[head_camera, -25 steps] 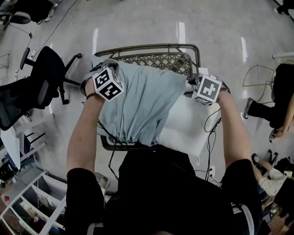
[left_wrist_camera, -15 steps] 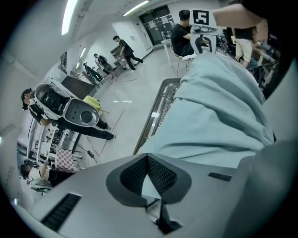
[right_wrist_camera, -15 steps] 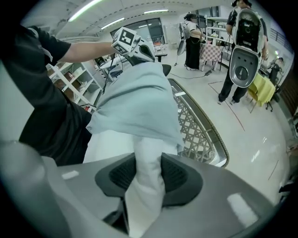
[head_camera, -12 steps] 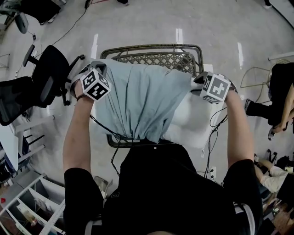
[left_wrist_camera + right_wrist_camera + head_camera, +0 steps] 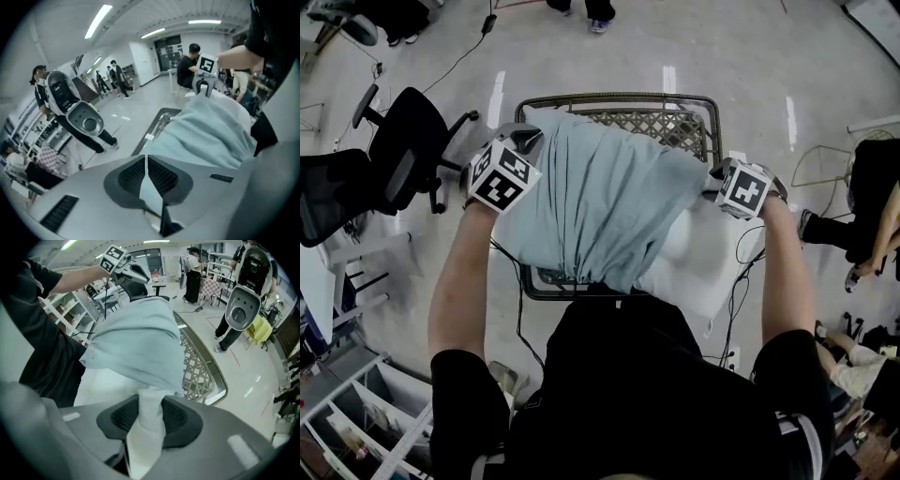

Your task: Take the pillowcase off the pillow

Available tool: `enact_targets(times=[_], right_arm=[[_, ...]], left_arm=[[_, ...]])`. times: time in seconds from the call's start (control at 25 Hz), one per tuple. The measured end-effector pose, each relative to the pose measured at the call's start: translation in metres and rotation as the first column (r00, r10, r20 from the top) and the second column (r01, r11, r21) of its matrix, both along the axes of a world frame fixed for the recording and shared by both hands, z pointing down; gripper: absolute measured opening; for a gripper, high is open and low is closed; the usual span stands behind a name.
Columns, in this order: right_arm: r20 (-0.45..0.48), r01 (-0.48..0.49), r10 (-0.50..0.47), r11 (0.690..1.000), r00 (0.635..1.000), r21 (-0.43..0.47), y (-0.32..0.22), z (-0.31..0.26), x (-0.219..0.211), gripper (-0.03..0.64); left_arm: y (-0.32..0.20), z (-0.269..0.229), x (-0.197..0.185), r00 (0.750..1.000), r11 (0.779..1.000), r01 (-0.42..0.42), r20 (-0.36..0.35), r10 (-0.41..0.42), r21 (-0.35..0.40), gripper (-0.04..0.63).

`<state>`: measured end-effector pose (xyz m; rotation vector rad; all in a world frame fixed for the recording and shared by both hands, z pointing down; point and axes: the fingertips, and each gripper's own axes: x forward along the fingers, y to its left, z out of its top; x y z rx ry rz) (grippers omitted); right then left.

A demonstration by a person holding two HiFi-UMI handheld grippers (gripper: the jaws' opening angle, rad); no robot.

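A pale blue pillowcase (image 5: 600, 202) lies bunched over a white pillow (image 5: 698, 267) on a wicker chair (image 5: 670, 127). My left gripper (image 5: 525, 141) holds the pillowcase's far left edge; in the left gripper view its jaws (image 5: 147, 171) are shut on a thin fold of blue cloth, and the pillowcase (image 5: 211, 126) stretches away towards the right gripper (image 5: 204, 85). My right gripper (image 5: 712, 183) is at the pillow's far right corner. In the right gripper view its jaws (image 5: 149, 420) pinch a twisted white corner of the pillow (image 5: 101, 385) that sticks out from under the pillowcase (image 5: 136, 341).
The chair's metal frame (image 5: 614, 97) rings the pillow. A black office chair (image 5: 394, 155) stands to the left, white shelves (image 5: 356, 412) at the lower left. A seated person (image 5: 874, 197) is at the right, and cables (image 5: 733, 309) trail on the floor there.
The pillowcase's far edge has slid farther over the chair's back and hides more of the weave. The right gripper has shifted slightly right with the pillow corner.
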<state>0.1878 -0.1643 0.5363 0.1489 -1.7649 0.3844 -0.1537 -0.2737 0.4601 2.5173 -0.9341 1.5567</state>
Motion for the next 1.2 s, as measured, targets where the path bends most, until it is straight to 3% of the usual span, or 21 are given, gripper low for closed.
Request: enact_targets(times=[0.08, 0.16, 0.36, 0.48, 0.56, 0.64, 0.76, 0.8, 0.96, 1.2], right_arm=[[0.023, -0.011, 0.01, 1.0, 1.0, 0.015, -0.004, -0.004, -0.007, 0.155], [0.04, -0.005, 0.004, 1.0, 0.999, 0.026, -0.006, -0.007, -0.014, 0.153], [0.073, 0.043, -0.048, 0.997, 0.996, 0.058, -0.015, -0.013, -0.028, 0.152], [0.081, 0.081, -0.087, 0.994, 0.993, 0.078, -0.019, -0.018, -0.039, 0.15], [0.08, 0.116, -0.124, 0.989, 0.989, 0.092, -0.021, -0.023, -0.046, 0.15], [0.075, 0.151, -0.159, 0.983, 0.984, 0.105, -0.023, -0.027, -0.052, 0.15], [0.046, 0.203, -0.21, 0.972, 0.977, 0.116, -0.023, -0.028, -0.055, 0.146], [0.038, 0.217, -0.222, 0.969, 0.974, 0.116, -0.022, -0.028, -0.055, 0.144], [0.062, 0.212, -0.219, 0.971, 0.974, 0.109, -0.022, -0.031, -0.053, 0.13], [0.111, 0.153, -0.162, 0.984, 0.98, 0.09, -0.023, -0.034, -0.046, 0.11]], left_arm=[[0.009, 0.009, 0.043, 0.997, 0.998, -0.057, -0.061, 0.055, -0.039, 0.025], [0.015, 0.018, 0.077, 0.991, 0.991, -0.115, -0.078, 0.109, -0.069, 0.091], [0.025, 0.037, 0.136, 0.956, 0.95, -0.292, -0.047, 0.289, -0.106, 0.164], [0.022, 0.043, 0.157, 0.942, 0.933, -0.335, -0.053, 0.331, -0.133, 0.166], [0.021, 0.053, 0.163, 0.926, 0.911, -0.374, -0.006, 0.378, -0.173, 0.171], [0.026, 0.062, 0.163, 0.896, 0.876, -0.419, 0.049, 0.442, -0.238, 0.167], [0.034, 0.071, 0.151, 0.83, 0.824, -0.476, 0.153, 0.537, -0.307, 0.015], [0.033, 0.073, 0.144, 0.807, 0.816, -0.488, 0.195, 0.557, -0.309, 0.009], [0.017, 0.074, 0.111, 0.769, 0.832, -0.479, 0.325, 0.551, -0.279, 0.007], [0.003, 0.073, 0.06, 0.786, 0.867, -0.41, 0.374, 0.493, -0.282, 0.006]])
